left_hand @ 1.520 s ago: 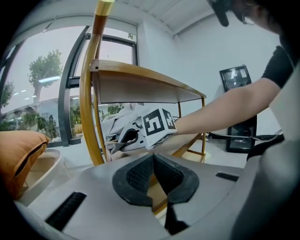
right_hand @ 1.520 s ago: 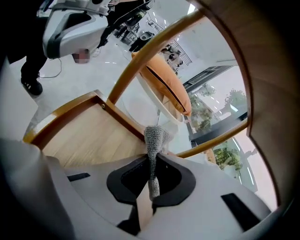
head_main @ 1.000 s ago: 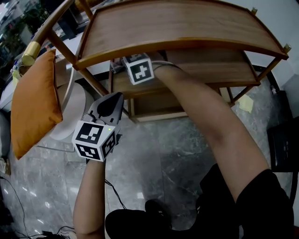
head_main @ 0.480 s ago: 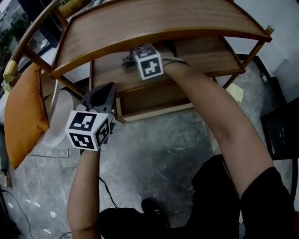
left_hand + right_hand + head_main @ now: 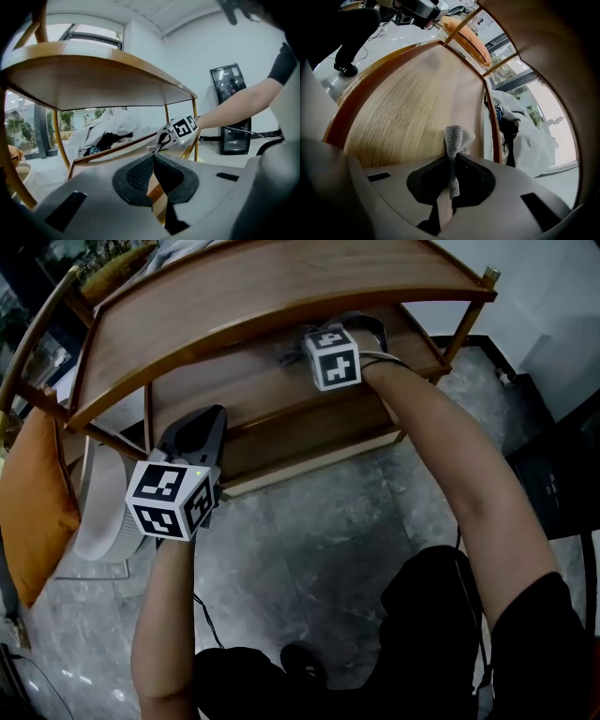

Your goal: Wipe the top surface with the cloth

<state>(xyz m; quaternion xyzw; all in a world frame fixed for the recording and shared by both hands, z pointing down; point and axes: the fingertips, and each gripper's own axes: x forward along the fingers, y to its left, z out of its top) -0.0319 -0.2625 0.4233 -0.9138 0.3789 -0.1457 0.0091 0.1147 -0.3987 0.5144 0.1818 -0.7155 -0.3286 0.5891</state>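
A wooden shelf unit has a curved top surface (image 5: 253,287) and a lower shelf (image 5: 408,108) beneath it. My right gripper (image 5: 452,157) reaches in under the top surface and is shut on a small grey knitted cloth (image 5: 454,138), whose tip touches the lower shelf. The head view shows its marker cube (image 5: 333,357) just below the top's front edge. My left gripper (image 5: 202,427) hangs in front of the unit's left side, jaws shut with nothing between them (image 5: 153,157). It points at the right gripper (image 5: 180,131).
An orange cushion (image 5: 33,512) and a white round object (image 5: 103,502) stand left of the unit. Crumpled pale fabric (image 5: 520,131) lies behind the shelf. A black cabinet (image 5: 562,465) is at the right. The floor (image 5: 328,540) is grey marble.
My right gripper has slid to the right along the lower shelf with the cloth. The head view has swung so the unit sits further left. The left gripper has barely moved.
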